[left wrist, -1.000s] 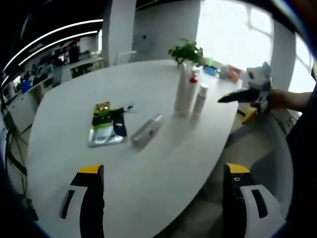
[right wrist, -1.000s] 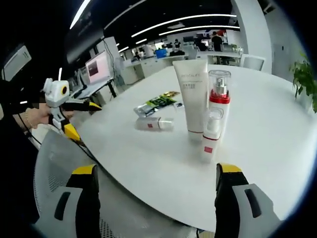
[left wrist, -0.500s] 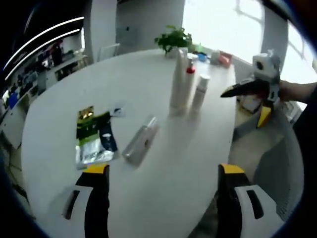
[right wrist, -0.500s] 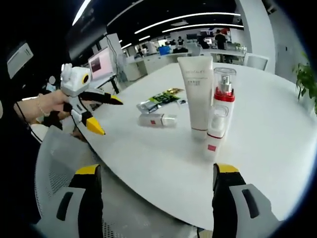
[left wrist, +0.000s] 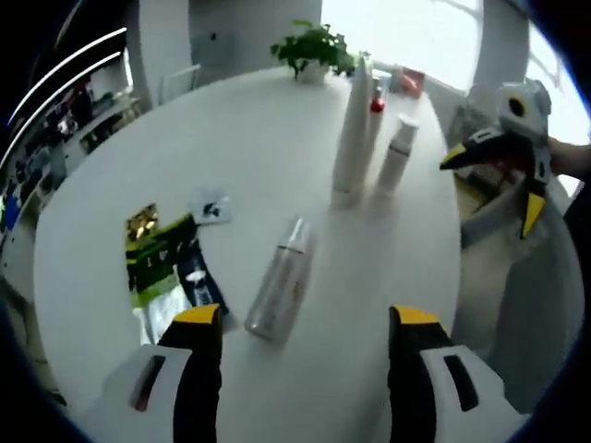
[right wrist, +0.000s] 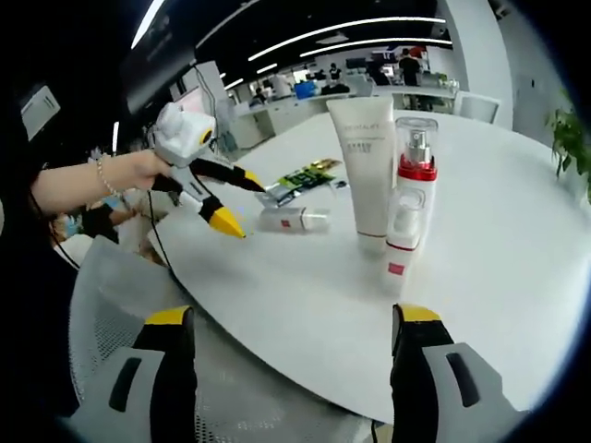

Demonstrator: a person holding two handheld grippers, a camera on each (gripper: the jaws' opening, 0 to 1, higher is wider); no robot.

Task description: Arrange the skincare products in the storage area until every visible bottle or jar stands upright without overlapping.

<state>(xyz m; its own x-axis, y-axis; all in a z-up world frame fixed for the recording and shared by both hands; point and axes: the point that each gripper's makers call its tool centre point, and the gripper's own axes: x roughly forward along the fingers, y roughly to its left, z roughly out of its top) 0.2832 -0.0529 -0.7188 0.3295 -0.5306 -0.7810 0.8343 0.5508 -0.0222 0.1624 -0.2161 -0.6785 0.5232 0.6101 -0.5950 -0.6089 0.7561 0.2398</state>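
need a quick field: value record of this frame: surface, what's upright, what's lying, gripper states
surface: white round table
upright: white tube; red-collared pump bottle; small white bottle
lying: clear bottle, on its side
flat: sachets beside the clear bottle
left gripper: open, above the clear bottle, holding nothing
right gripper: open, at table edge, holding nothing

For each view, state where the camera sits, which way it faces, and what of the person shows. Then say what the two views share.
Left gripper view: rides the left gripper, looking down across the white table at the lying bottle; its own fingers rise below.
Right gripper view: rides the right gripper, facing over the table edge toward the upright tube and pump bottle; a hand shows.
Shared: table, lying bottle, standing products, sachets, each other's gripper.
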